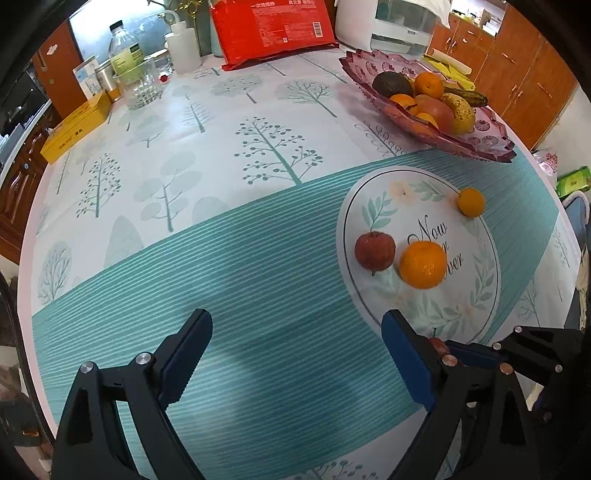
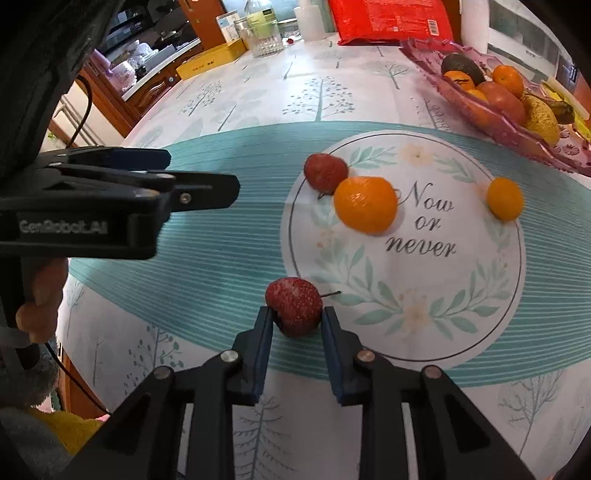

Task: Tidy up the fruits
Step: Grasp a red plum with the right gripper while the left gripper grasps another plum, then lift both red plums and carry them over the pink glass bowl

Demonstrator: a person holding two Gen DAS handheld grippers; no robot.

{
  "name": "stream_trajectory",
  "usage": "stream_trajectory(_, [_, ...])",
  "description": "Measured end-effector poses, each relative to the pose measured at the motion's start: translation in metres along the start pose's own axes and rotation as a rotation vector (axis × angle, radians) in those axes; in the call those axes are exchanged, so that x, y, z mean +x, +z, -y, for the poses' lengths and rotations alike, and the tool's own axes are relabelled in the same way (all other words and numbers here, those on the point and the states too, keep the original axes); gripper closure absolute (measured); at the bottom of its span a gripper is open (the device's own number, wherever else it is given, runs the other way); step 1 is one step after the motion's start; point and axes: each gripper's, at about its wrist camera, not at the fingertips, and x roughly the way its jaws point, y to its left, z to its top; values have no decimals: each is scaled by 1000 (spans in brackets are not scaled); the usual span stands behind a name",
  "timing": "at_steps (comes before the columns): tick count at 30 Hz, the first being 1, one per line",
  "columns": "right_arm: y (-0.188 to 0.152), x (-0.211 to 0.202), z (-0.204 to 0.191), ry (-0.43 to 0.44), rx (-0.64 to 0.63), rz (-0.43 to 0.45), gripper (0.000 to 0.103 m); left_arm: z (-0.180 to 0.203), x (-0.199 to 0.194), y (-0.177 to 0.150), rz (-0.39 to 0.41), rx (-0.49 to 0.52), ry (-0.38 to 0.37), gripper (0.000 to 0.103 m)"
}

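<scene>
- Right tool [image 2: 297, 325]: its two blue pads pinch a small red speckled fruit [image 2: 294, 305] from either side; the fruit sits at the near left edge of the round printed panel [image 2: 461, 295] of the tablecloth, its thin stem pointing right.
- Left tool [image 1: 297, 356]: its jaws stand spread wide above the teal striped band of the tablecloth [image 1: 258, 277], with nothing between them. In the right wrist view the same tool shows side-on at the left, held by a hand [image 2: 40, 295].
- Tabletop fruit, loose: a second red fruit [image 2: 325, 172] lies at the far left rim of the round panel, touching a large orange [image 2: 365, 205] just to its right. A smaller orange [image 2: 504, 198] lies well apart from them at the panel's right side.
- Pink glass fruit dish [image 1: 491, 140]: it stands at the far right of the tabletop, beyond the round panel. It holds an avocado [image 1: 391, 84], several oranges, a reddish round fruit [image 1: 437, 110] and a spotted yellow banana [image 1: 460, 112].
- Far edge of the tabletop: a red packet [image 1: 273, 29] stands upright at the middle; to its left are a white squeeze bottle [image 1: 183, 50], a clear plastic bottle [image 1: 123, 48] and a ribbed drinking glass [image 1: 142, 86].
- Far left: a flat yellow box [image 1: 75, 127] lies along the tabletop's edge.
- Surroundings: brown wooden cabinets [image 1: 524, 74] stand behind the dish at the right.
</scene>
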Motion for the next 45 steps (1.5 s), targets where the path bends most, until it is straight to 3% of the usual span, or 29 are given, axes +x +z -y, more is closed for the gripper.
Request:
stream_trajectory(8, [6, -8, 33, -47, 94, 40, 78, 8, 24, 24, 2, -62, -52, 11])
stream_trajectory(16, [10, -16, 54, -61, 132, 61, 78, 18, 47, 39, -32, -113, -128, 36])
stream_trajectory(29, [18, -16, 70, -63, 146, 62, 78, 29, 65, 51, -63, -167, -201, 46])
stream_trajectory(31, [19, -17, 72, -60, 147, 65, 78, 27, 65, 50, -64, -174, -216, 51])
stream_trajectory(34, [20, -19, 74, -58, 146, 66, 78, 31, 64, 52, -62, -172, -265, 72])
stream_trajectory(45, [23, -28, 79, -53, 137, 89, 78, 36, 41, 47, -10, -138, -214, 74])
